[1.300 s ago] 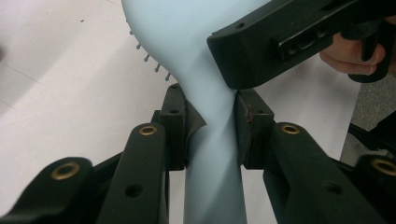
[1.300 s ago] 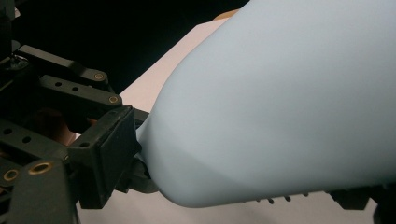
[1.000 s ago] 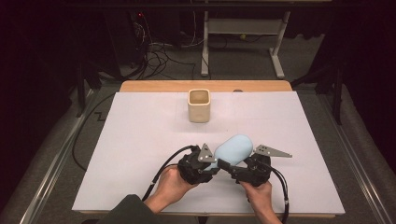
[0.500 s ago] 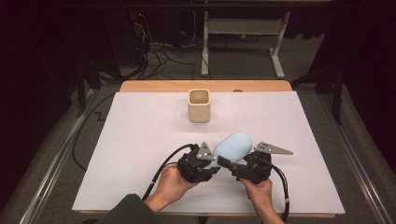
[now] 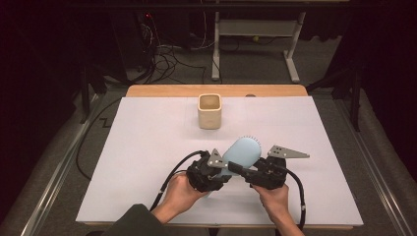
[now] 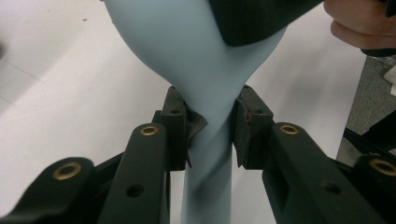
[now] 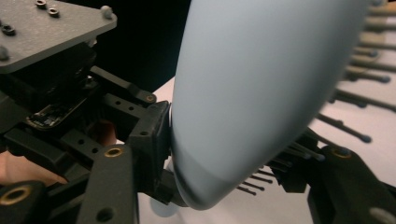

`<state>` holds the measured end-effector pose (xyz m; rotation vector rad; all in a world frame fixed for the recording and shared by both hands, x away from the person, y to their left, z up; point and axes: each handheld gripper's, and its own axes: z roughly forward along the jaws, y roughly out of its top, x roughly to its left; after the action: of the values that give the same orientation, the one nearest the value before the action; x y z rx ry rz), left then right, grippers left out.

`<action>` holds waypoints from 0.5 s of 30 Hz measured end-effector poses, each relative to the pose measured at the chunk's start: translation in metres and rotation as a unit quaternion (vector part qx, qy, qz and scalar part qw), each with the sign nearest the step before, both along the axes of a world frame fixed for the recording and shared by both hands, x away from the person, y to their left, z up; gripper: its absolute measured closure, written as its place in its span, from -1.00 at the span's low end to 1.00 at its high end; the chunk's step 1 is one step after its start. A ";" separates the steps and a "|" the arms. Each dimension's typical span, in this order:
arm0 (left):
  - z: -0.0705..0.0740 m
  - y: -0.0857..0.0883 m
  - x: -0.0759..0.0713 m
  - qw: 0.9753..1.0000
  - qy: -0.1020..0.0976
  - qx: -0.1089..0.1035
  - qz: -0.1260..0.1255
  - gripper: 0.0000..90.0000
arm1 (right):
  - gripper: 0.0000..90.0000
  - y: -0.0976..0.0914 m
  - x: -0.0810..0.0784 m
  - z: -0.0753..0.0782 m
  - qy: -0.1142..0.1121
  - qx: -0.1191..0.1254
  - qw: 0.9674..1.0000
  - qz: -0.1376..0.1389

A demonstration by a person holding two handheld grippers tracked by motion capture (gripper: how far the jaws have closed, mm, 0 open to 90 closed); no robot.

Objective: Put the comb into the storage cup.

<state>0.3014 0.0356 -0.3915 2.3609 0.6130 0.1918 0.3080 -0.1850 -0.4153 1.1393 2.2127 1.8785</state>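
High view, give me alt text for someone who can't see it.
Two hands hold a pale blue hairbrush low over a white table, the left claw clamped on its handle and the right claw on its paddle head, having just been closing. A beige square cup stands farther back, apart from them.

Black tool (image 5: pixel 223 169), brass screws, cable; dark green sleeve (image 5: pixel 135 222).

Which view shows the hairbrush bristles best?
The right gripper view: the pale blue plastic hairbrush has its dark, ball-tipped bristles jutting out in profile. The high view shows a faint fringe at the head's edge; the left gripper view shows the smooth back and handle.
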 end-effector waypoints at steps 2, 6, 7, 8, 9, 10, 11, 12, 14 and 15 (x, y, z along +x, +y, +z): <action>0.002 0.002 0.000 1.000 0.001 -0.001 -0.001 0.55 | 0.08 0.001 0.001 0.002 0.001 0.003 1.000 0.007; 0.003 0.006 -0.002 1.000 -0.001 0.005 -0.001 0.55 | 0.15 0.004 0.003 0.003 0.014 0.015 0.999 0.024; 0.003 0.006 -0.002 1.000 -0.001 0.005 -0.001 0.54 | 0.15 0.004 0.003 0.003 0.014 0.015 0.999 0.024; 0.004 0.007 -0.002 1.000 -0.001 0.002 0.000 0.54 | 0.18 0.005 0.004 0.004 0.019 0.019 0.999 0.031; 0.004 0.007 -0.002 1.000 -0.001 0.002 0.000 0.54 | 0.18 0.005 0.004 0.004 0.019 0.019 0.999 0.031; 0.006 0.009 -0.002 1.000 0.003 -0.002 0.001 0.54 | 0.20 0.005 0.005 0.006 0.021 0.020 0.999 0.037; 0.006 0.009 -0.002 1.000 0.003 -0.002 0.001 0.54 | 0.20 0.005 0.005 0.006 0.021 0.020 0.999 0.037; 0.007 0.010 -0.002 1.000 0.005 -0.002 0.001 0.54 | 0.21 0.007 0.006 0.009 0.022 0.018 0.999 0.041; 0.008 0.011 -0.002 1.000 0.007 -0.003 0.001 0.54 | 0.21 0.007 0.006 0.009 0.024 0.016 0.999 0.042; 0.008 0.012 -0.002 1.000 0.007 -0.004 0.001 0.54 | 0.22 0.008 0.007 0.010 0.025 0.016 0.999 0.044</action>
<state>0.2991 0.0477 -0.3834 2.3566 0.6203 0.1742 0.3149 -0.1768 -0.4051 1.1222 2.3041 1.9470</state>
